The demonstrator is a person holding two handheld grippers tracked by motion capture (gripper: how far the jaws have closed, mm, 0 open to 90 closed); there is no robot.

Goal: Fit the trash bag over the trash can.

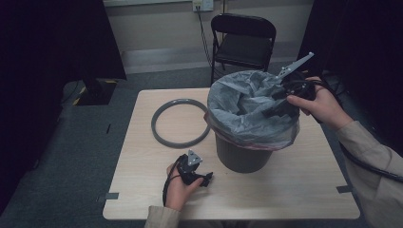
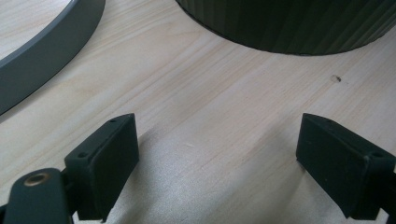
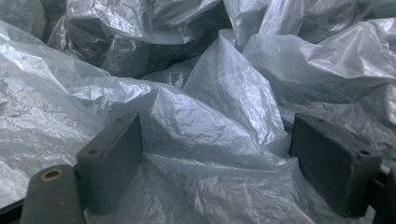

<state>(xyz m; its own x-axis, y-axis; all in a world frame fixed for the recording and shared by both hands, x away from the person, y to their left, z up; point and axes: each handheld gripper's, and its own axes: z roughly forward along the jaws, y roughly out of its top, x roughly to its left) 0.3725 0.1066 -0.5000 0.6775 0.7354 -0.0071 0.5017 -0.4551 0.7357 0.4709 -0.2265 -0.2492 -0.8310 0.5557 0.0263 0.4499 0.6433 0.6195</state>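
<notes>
Crinkled grey plastic bag (image 1: 247, 107) lines the dark ribbed bin (image 1: 242, 154) right of frame centre, mouth facing up, long axis upright. Over its right rim the right gripper (image 1: 280, 102) hangs wide open, empty, apparently to tuck the liner. Lower centre, the left gripper (image 1: 202, 178) rests agape, empty, near the grey plastic ring (image 1: 180, 122).

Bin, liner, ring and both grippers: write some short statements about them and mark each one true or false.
1. The grey ring sits on the bin. False: it lies flat on the table, left of the bin.
2. The left gripper is open over bare wood. True.
3. The right gripper is shut on the liner. False: its jaws stand open, plastic between them.
4. The liner drapes over the bin's rim. True.
5. The chair lies tipped over. False: it stands upright behind the table.
</notes>
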